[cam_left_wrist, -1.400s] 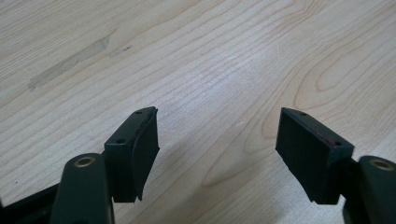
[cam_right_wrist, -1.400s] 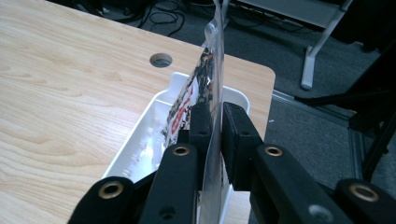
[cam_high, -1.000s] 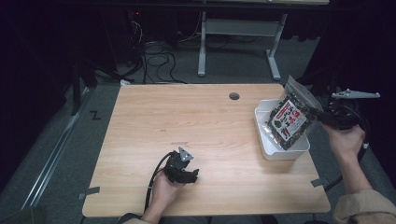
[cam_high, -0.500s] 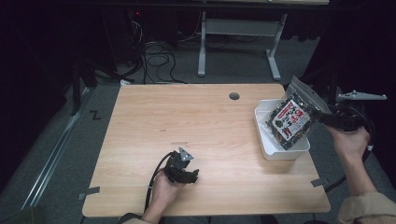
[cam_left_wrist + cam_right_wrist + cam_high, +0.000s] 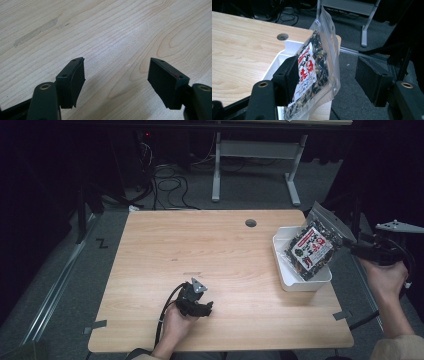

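Pale wood forms the bench [image 5: 200, 265], which spans most of the high view above a grey floor [image 5: 65, 285] with tangled cables [image 5: 167, 177] and a metal frame [image 5: 255, 157] beyond its far edge. The left hand [image 5: 172, 325] rests on the near edge of the bench, holding the left gripper [image 5: 197, 302] low over bare wood; the left gripper view shows its jaws spread wide with nothing between them. The right hand [image 5: 387, 277] is held off the right side of the bench, with the right gripper [image 5: 350, 247] pointing inward toward a white tray [image 5: 282, 265] at the right edge. A clear snack bag [image 5: 312, 247] with a red and white label leans tilted in the tray, its top rising above the rim. The right gripper view adds what the high view cannot resolve: the jaws stand apart, one pad [image 5: 288, 77] against the bag's label face and the other well clear of it. A round cable hole [image 5: 250, 223] lies near the far edge, left of the tray. Tape strips [image 5: 95, 327] mark the near corners.
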`<state>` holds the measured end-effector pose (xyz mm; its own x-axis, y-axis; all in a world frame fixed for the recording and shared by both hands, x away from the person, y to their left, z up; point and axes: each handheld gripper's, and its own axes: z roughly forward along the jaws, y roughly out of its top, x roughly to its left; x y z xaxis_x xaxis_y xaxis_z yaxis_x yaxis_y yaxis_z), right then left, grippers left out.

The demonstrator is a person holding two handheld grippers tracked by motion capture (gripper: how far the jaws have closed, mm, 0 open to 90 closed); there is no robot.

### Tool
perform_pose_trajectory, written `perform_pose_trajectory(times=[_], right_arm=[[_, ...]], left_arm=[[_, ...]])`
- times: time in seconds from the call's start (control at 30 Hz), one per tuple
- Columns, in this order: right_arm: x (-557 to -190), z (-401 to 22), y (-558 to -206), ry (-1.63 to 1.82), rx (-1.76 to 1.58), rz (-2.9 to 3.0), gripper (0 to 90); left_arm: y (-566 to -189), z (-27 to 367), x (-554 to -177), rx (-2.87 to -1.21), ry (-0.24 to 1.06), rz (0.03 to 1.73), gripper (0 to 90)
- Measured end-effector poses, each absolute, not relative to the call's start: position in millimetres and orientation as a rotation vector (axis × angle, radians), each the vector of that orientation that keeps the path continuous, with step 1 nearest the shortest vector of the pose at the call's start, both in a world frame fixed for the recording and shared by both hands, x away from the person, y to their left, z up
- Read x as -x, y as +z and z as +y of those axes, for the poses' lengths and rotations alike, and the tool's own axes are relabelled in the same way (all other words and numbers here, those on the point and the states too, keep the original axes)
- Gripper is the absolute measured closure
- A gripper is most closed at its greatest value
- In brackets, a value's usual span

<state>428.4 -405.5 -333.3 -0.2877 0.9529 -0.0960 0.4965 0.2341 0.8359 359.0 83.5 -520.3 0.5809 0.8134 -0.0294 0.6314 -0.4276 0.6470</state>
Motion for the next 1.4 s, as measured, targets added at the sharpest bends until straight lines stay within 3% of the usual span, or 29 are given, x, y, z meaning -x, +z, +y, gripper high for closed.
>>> perform_pose_trajectory(times=[0.5,1.4], right_arm=[[-378.3,-386.4,-333.2,1.059,-1.147,1.911,39.0],[-327.1,-349.3,-364.1,1.180,-0.956,1.987,39.3]], left_arm=[[-520.4,82.7,-358.5,-2.197,0.386,1.143,30.2],[-516.2,80.4,-353.8,-2.183,0.385,1.116,29.8]])
